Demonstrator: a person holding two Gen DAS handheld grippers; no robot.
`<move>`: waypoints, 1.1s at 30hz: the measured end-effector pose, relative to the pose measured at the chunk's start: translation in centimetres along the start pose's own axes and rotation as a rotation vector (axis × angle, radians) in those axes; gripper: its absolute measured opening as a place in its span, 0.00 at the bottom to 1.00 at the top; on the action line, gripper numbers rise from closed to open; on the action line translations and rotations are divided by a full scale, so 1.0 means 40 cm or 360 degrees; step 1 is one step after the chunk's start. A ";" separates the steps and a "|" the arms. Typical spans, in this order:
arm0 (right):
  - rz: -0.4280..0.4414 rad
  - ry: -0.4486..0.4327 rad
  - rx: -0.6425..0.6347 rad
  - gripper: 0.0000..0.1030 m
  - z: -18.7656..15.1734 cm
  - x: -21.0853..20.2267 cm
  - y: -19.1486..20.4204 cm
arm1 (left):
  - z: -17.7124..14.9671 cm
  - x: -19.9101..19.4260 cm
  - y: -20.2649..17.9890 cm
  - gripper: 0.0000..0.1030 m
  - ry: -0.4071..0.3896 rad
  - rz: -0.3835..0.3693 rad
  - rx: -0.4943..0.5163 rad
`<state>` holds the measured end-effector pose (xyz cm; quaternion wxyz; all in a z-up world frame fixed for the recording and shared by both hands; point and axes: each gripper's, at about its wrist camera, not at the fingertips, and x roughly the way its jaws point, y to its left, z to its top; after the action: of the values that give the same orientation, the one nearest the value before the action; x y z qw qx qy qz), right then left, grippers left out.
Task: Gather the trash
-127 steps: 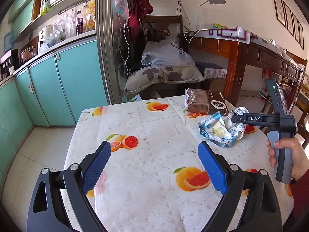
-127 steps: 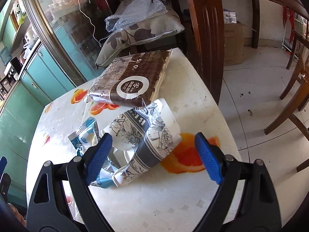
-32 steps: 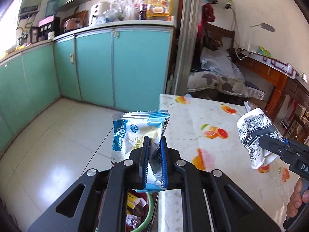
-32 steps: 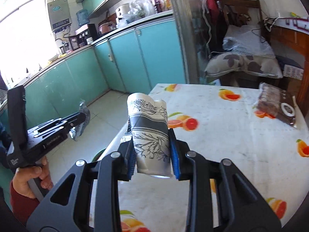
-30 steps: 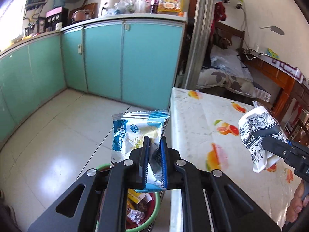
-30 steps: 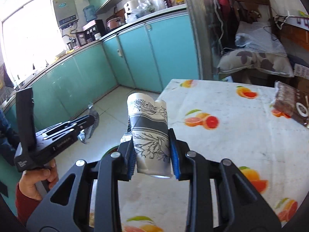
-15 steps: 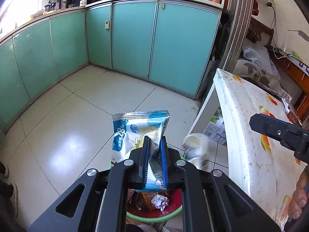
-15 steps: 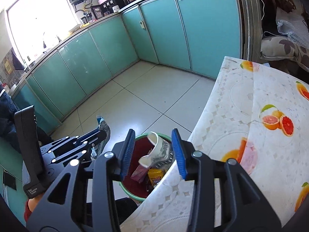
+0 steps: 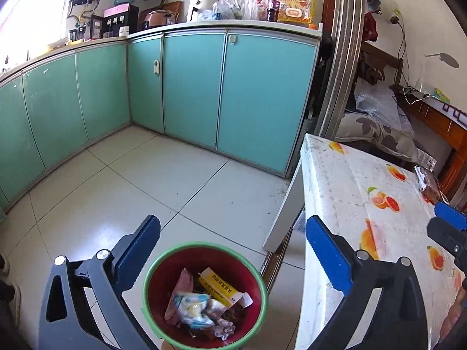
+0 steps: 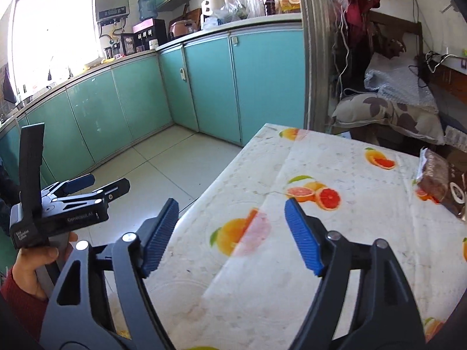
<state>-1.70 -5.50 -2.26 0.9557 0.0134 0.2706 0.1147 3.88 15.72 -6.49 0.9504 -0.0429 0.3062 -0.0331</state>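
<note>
We're hovering the left gripper [image 9: 232,243], jaws wide apart & empty, directly over the trash bin [image 9: 204,294] at the bottom centre of the left wrist view; wrappers and a yellow box lying inside. The right gripper [image 10: 230,230], also spread & empty, is pointing over the table [image 10: 335,233]. Remaining candidate: the brown packet [image 10: 440,180] at the far right edge, nearer our right gripper, long axis running away from us. Its print isn't legible.
</note>
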 end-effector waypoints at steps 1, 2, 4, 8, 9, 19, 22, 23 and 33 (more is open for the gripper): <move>-0.0015 -0.0040 -0.0024 0.81 -0.004 -0.025 -0.012 | 0.005 -0.004 -0.020 0.93 -0.0018 0.0009 0.0015; -0.0031 -0.0083 -0.0049 0.85 -0.004 -0.049 -0.020 | 0.011 -0.005 -0.040 0.93 -0.0033 0.0026 0.0027; -0.0059 -0.0194 -0.0106 0.94 -0.010 -0.102 -0.035 | 0.020 -0.013 -0.083 0.93 -0.0081 0.0017 0.0047; -0.0248 -0.0463 -0.0267 0.96 -0.028 -0.197 -0.050 | 0.032 -0.043 -0.168 0.93 -0.0234 0.0009 0.0063; -0.0329 -0.0545 -0.0301 0.96 -0.033 -0.214 -0.053 | 0.033 -0.052 -0.188 0.93 -0.0289 0.0014 0.0065; -0.0430 -0.0591 -0.0124 0.96 -0.036 -0.236 -0.160 | 0.016 -0.062 -0.256 0.93 -0.0384 0.0008 -0.0073; -0.0509 -0.0462 0.0007 0.96 -0.036 -0.211 -0.191 | 0.014 -0.051 -0.264 0.93 -0.0323 -0.0032 -0.0037; -0.0498 -0.0455 0.0042 0.96 -0.041 -0.206 -0.200 | 0.011 -0.050 -0.267 0.93 -0.0317 -0.0027 -0.0020; -0.0515 -0.0421 0.0074 0.96 -0.065 -0.190 -0.197 | -0.004 -0.042 -0.266 0.93 -0.0228 -0.0074 -0.0007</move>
<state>-7.67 -14.97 -1.26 0.9884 0.0067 0.1438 -0.0494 2.04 5.27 -4.56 0.9688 -0.0542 0.2362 -0.0514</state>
